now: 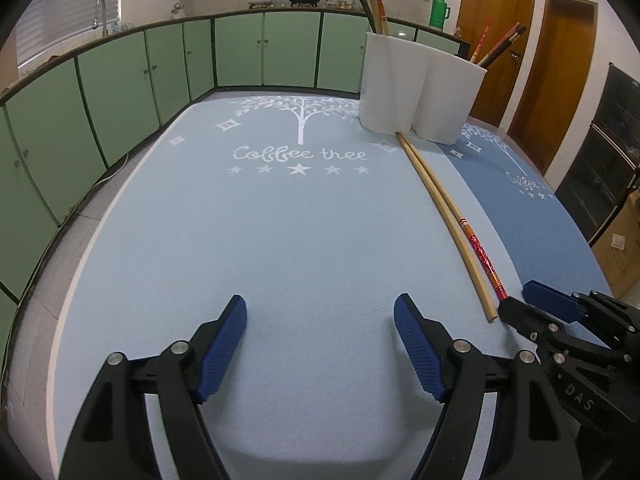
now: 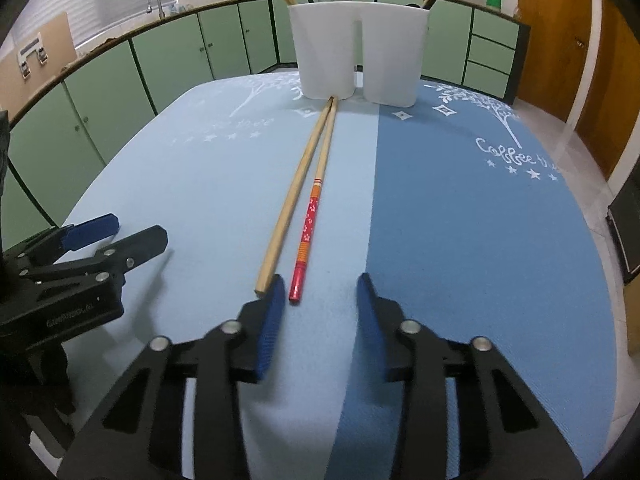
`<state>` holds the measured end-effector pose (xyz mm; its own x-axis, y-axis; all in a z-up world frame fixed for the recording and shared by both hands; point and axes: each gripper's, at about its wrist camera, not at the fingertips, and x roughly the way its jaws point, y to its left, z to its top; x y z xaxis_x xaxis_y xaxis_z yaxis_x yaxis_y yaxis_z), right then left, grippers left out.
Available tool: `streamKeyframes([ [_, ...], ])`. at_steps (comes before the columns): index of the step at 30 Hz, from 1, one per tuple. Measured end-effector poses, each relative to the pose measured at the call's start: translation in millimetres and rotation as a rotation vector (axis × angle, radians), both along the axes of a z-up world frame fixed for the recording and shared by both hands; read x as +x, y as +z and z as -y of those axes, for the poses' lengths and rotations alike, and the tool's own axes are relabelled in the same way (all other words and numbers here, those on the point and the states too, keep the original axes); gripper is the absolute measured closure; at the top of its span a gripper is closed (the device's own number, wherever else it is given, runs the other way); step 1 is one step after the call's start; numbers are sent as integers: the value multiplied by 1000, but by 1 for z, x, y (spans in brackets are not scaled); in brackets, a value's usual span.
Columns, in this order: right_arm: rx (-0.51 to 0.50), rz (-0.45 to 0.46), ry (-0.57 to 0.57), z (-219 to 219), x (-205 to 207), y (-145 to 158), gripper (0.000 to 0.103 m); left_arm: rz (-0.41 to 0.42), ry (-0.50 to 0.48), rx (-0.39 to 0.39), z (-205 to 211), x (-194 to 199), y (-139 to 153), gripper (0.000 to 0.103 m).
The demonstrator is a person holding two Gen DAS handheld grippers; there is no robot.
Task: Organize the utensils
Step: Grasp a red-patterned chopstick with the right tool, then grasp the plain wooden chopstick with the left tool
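Two chopsticks lie side by side on the light blue mat, tips against the white two-part holder (image 2: 360, 52): a plain wooden one (image 2: 294, 196) and one with a red patterned end (image 2: 310, 220). My right gripper (image 2: 320, 288) is open, its fingers just short of the red end, left pad beside the wooden end. My left gripper (image 1: 320, 312) is open and empty over the light mat, left of the chopsticks (image 1: 452, 220). The holder (image 1: 420, 88) has several chopsticks standing in both cups. The right gripper also shows in the left wrist view (image 1: 520, 300).
A light blue mat (image 1: 240, 220) and a darker blue mat (image 2: 480, 220) cover the table. Green cabinets (image 1: 120, 80) run along the far side and left. Wooden doors (image 1: 552, 60) stand at the right. The left gripper shows in the right wrist view (image 2: 132, 236).
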<state>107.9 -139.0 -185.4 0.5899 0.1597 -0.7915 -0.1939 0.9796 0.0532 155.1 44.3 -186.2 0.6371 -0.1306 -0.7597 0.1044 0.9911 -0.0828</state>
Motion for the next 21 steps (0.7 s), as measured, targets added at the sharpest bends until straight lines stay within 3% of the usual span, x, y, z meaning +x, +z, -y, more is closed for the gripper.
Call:
streamKeyframes([
  [3, 5, 1, 19, -3, 0, -1, 96, -4, 1, 6, 0, 0, 0, 28],
  [9, 7, 14, 28, -3, -3, 0, 98, -8, -11, 7, 6, -1, 1, 28],
  [21, 26, 18, -95, 53, -17, 1, 98, -9, -75, -27, 44, -9, 4, 28],
])
